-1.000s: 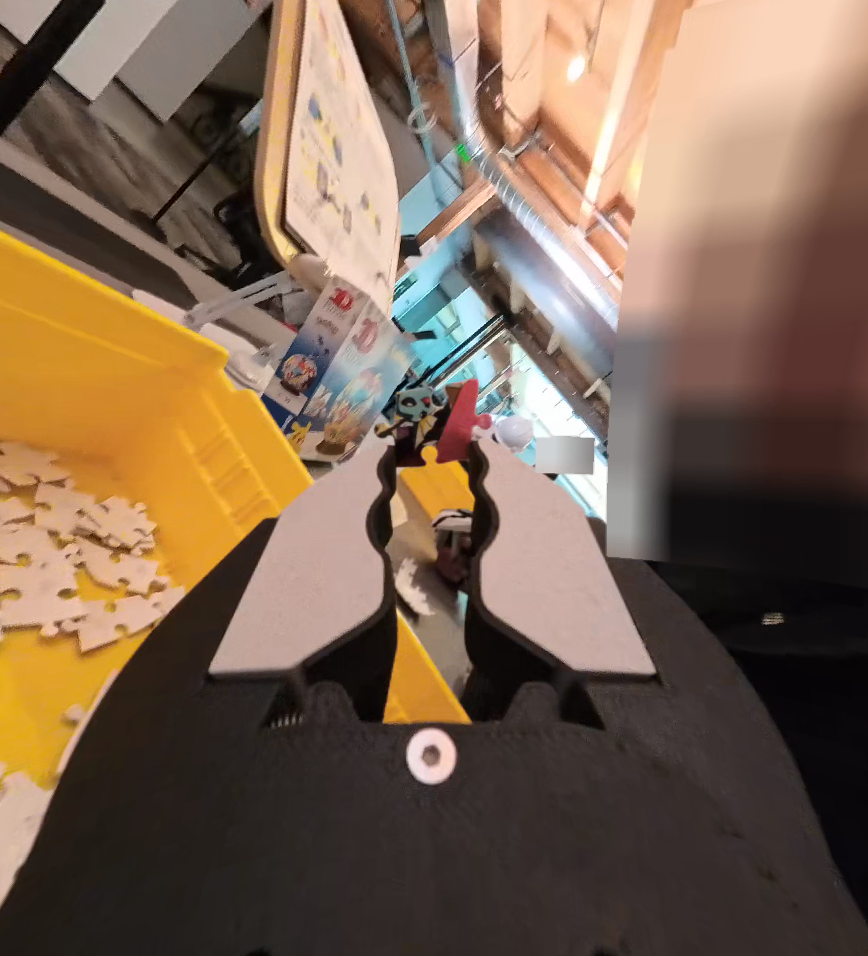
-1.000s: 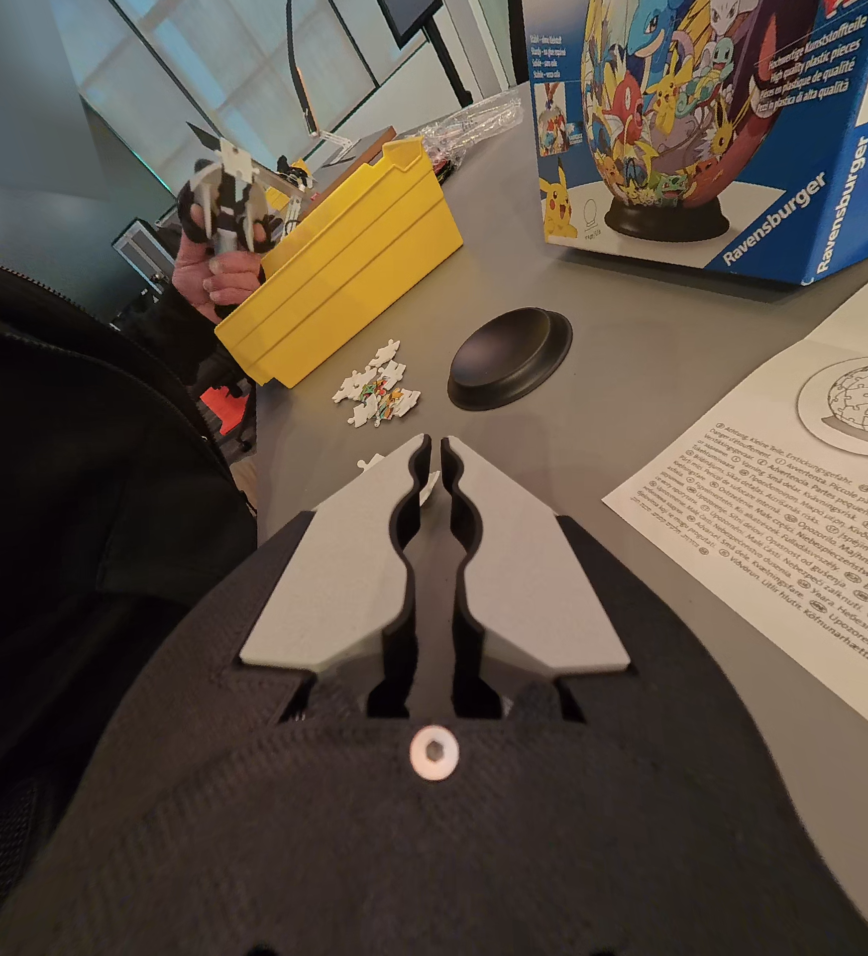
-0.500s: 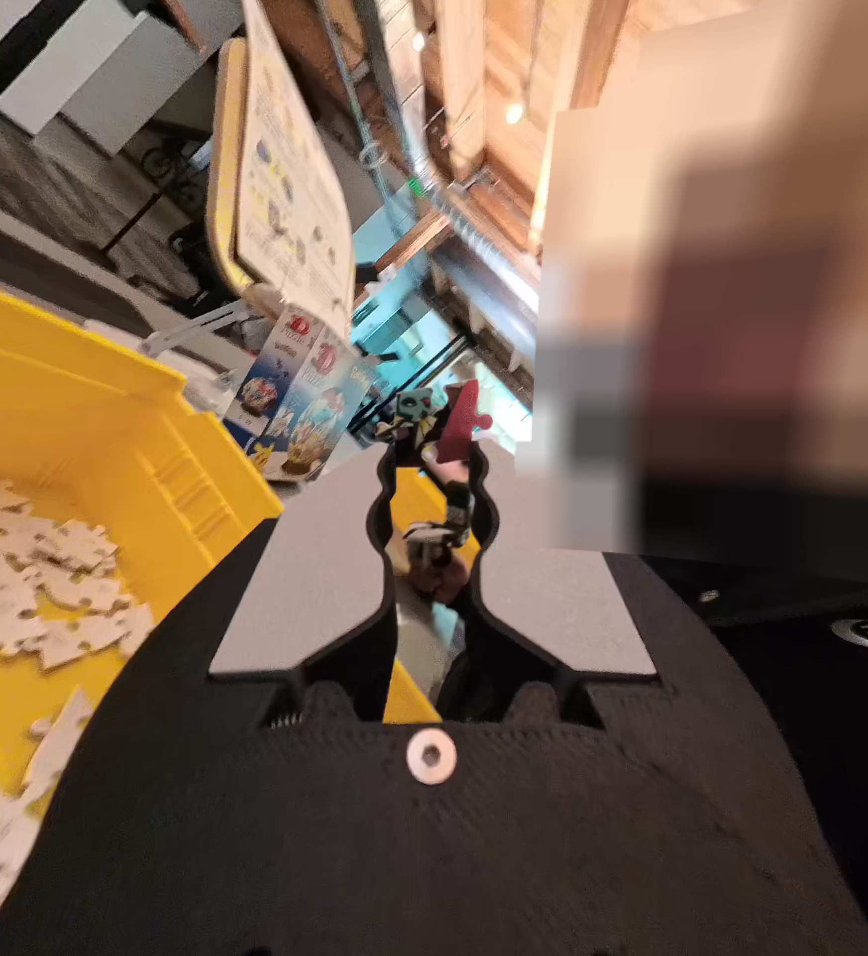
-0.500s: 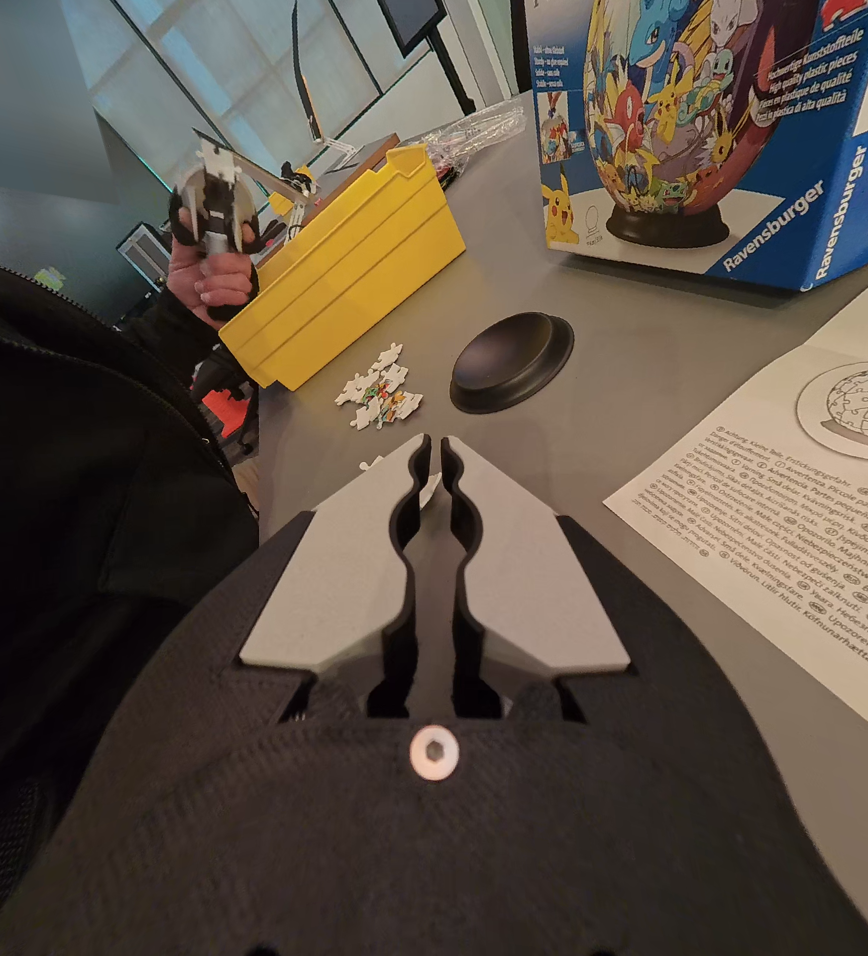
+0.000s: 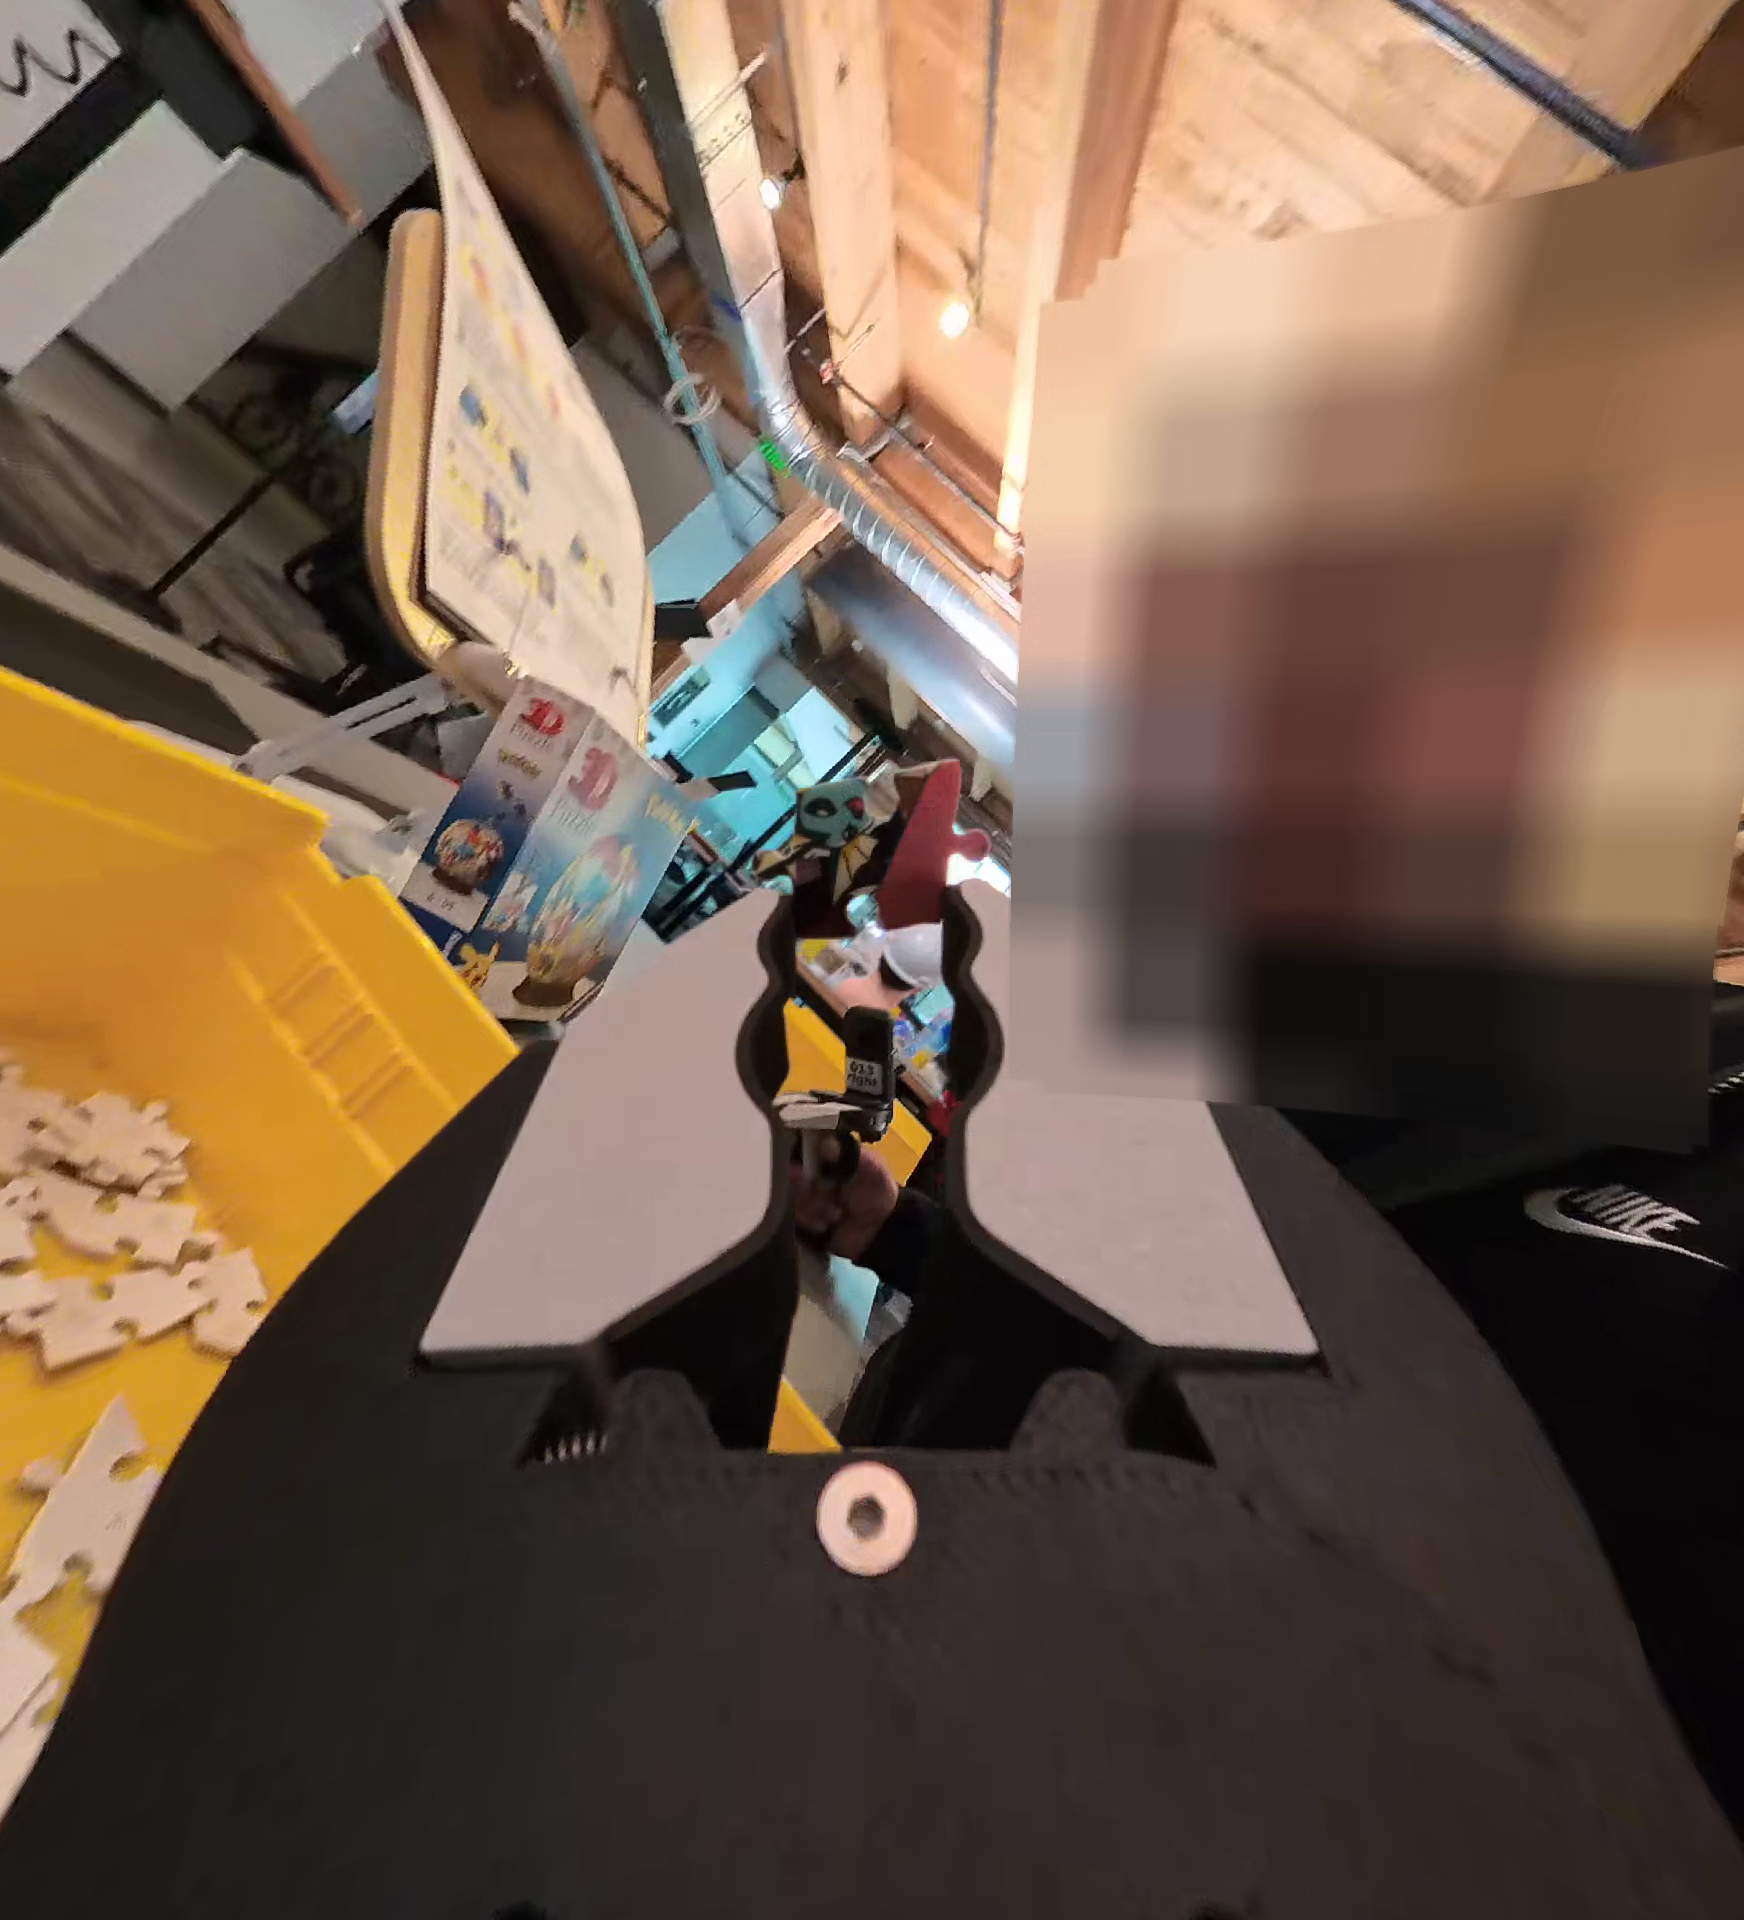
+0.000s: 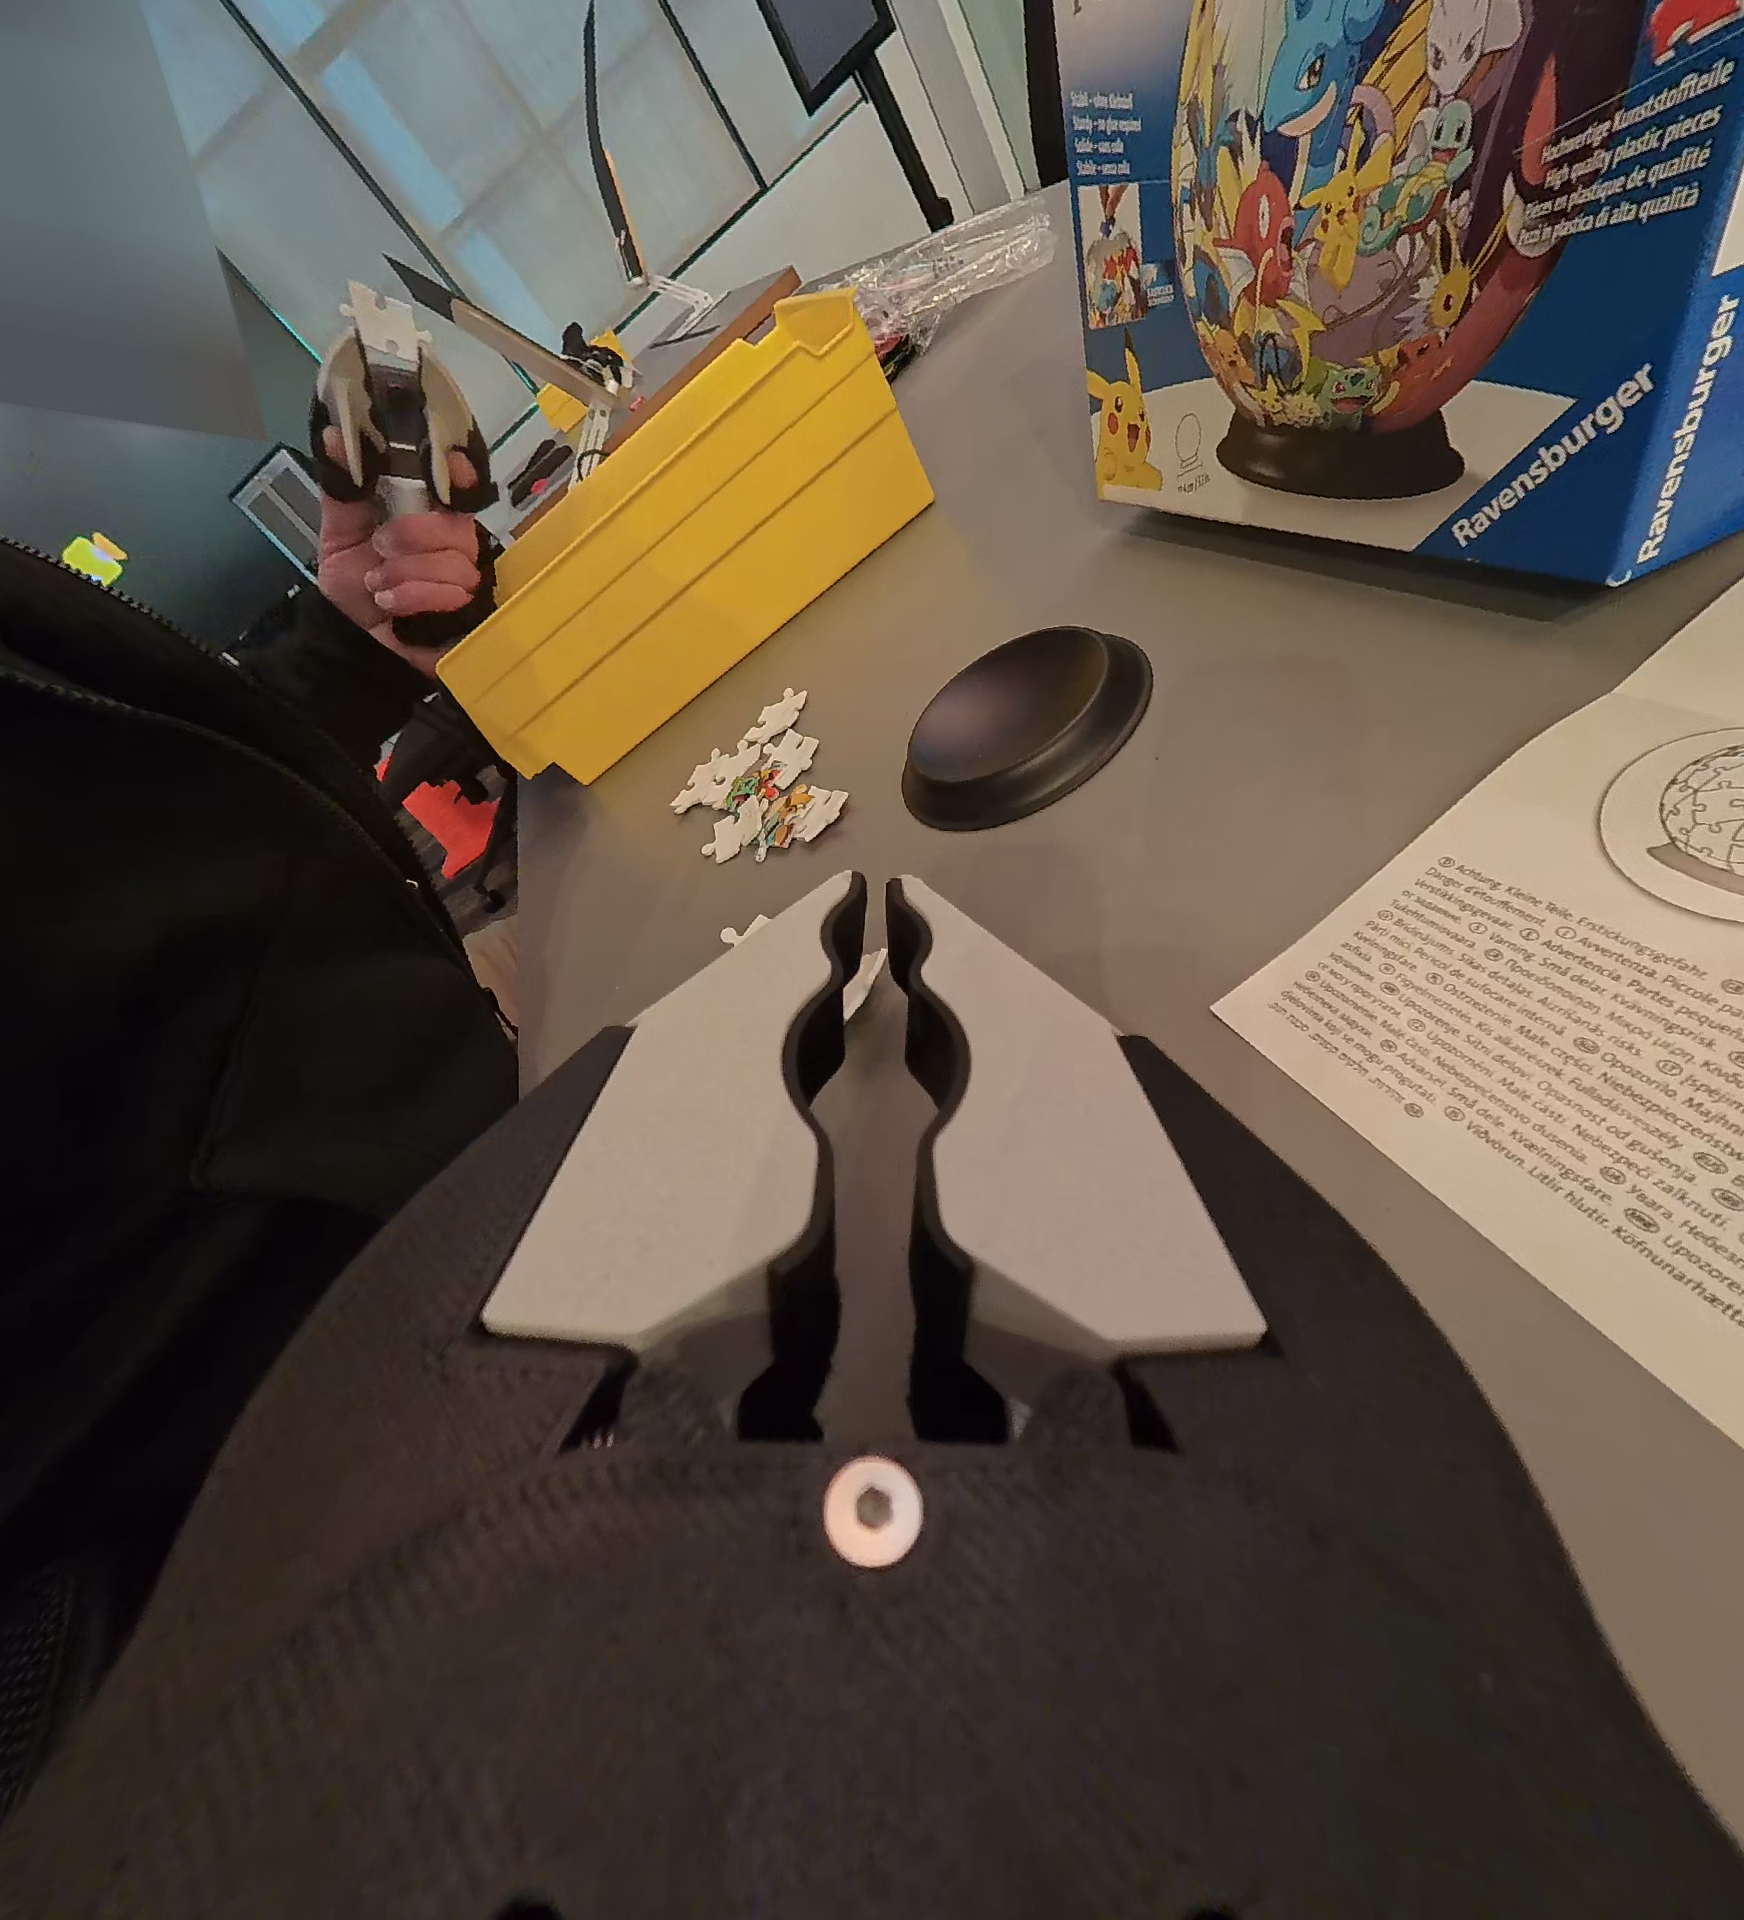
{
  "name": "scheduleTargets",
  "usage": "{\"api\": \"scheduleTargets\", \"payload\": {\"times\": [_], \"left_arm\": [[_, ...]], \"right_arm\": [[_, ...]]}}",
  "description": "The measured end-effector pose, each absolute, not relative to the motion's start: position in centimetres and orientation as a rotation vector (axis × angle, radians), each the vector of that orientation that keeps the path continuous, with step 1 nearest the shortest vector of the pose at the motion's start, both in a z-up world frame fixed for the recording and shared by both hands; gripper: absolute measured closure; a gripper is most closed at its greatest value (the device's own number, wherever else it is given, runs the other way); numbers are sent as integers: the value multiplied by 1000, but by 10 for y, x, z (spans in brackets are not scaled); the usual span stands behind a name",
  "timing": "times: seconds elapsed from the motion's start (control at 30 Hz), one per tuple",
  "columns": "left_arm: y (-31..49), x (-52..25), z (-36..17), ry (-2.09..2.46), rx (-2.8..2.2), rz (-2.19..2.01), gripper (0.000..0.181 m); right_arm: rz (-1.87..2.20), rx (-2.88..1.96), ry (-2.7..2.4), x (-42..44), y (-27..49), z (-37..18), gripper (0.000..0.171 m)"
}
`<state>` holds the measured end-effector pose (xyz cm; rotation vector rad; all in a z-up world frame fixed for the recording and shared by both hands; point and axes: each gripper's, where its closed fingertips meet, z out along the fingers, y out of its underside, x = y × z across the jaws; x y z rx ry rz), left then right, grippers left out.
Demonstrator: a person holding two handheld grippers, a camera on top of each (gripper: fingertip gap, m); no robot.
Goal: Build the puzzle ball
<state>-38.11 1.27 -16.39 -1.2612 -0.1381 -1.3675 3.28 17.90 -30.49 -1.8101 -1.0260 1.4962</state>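
Observation:
My left gripper is shut on a joined pair of colourful puzzle pieces, red and teal, which stick up from its tips. It is raised over the yellow bin of loose white-backed pieces. The right wrist view shows it held up at the far left, with the white back of the pieces above its tips. My right gripper is shut with nothing in it, low over the grey table. A white piece lies on the table under its fingers.
A small cluster of joined pieces lies beside the yellow bin. A black round stand sits in the middle. The blue puzzle box stands at the back right. An instruction sheet lies at the right. A dark-sleeved person is at the left. Tip to tip, the grippers are about 50 centimeters apart.
My left gripper has tilted and shifted a little in the air, still holding the pieces. The right gripper has stayed still and shut.

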Motion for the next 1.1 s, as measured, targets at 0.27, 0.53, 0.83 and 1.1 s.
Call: {"api": "scheduleTargets", "payload": {"times": [0.27, 0.53, 0.83, 1.1], "left_arm": [[4, -380, -150, -104, -1163, -1386, 155], [4, -374, -149, -99, -1173, -1382, 155], [61, -251, -175, 254, -1936, -802, 155], [92, -167, -302, 668, -2484, -247, 155]], "right_arm": [[1499, -1801, -1022, 33, 179, -304, 169], [1503, -1796, -1023, 34, 179, -303, 169], [1505, -1784, -1026, 34, 178, -302, 169], [1519, -1748, -1023, 36, 176, -297, 168]]}}
